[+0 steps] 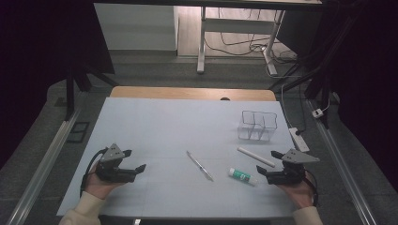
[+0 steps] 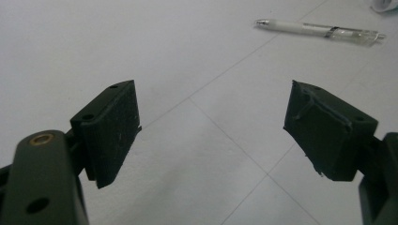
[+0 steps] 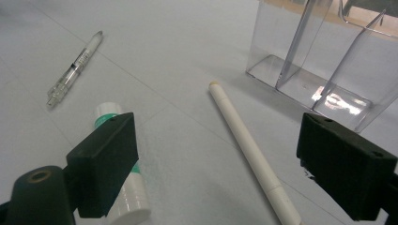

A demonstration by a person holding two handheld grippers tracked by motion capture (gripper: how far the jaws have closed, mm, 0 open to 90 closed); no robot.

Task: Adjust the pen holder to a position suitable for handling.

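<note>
White matting covers the table (image 1: 155, 122). Both the left gripper (image 1: 136, 170) and right gripper (image 1: 265, 163) gape wide, empty. At the right one's twelve o'clock lies a white stick (image 3: 248, 152): light, stiff, probably rolly; best pinched mid-shaft. Glue stick (image 3: 123, 187) at nine, clear organiser (image 3: 328, 61) at one, pen (image 3: 75, 68) at ten; none obstruct.

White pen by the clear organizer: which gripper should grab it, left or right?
Right. The right gripper sits open just beside the white pen, which lies between its jaws in the right gripper view, with the organizer right behind. The left gripper is open too, but far across the table.
</note>
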